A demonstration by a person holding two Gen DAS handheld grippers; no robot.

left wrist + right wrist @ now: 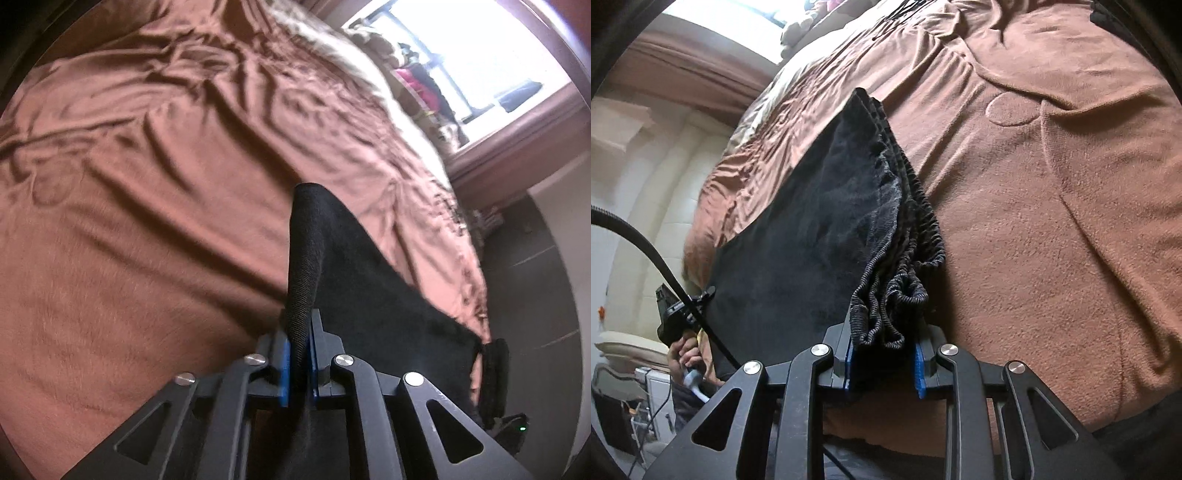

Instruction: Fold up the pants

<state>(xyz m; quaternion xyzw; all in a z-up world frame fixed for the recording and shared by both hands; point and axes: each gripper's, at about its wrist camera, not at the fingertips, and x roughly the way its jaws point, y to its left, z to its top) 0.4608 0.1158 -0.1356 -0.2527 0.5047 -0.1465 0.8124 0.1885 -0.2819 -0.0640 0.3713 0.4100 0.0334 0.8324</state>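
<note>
Plainly, left jaws: left gripper (299, 350) clamped on a thin fold of the pants (373, 295), keeping that end taut.
Right jaws: right gripper (884, 354) clamped on the bunched waistband (901, 254).
Pants: stretched between the two grippers, lifted over the bed (1052, 221), likely to lay flat.

The left gripper (299, 354) points steeply down toward the brown blanket (147, 221), its blue pads nearly together, clamping a thin fold of the black pants (369, 295). The right gripper (884, 363), also angled down over the blanket, pinches the bunched elastic waistband (897, 280) between wider-set jaws.
</note>
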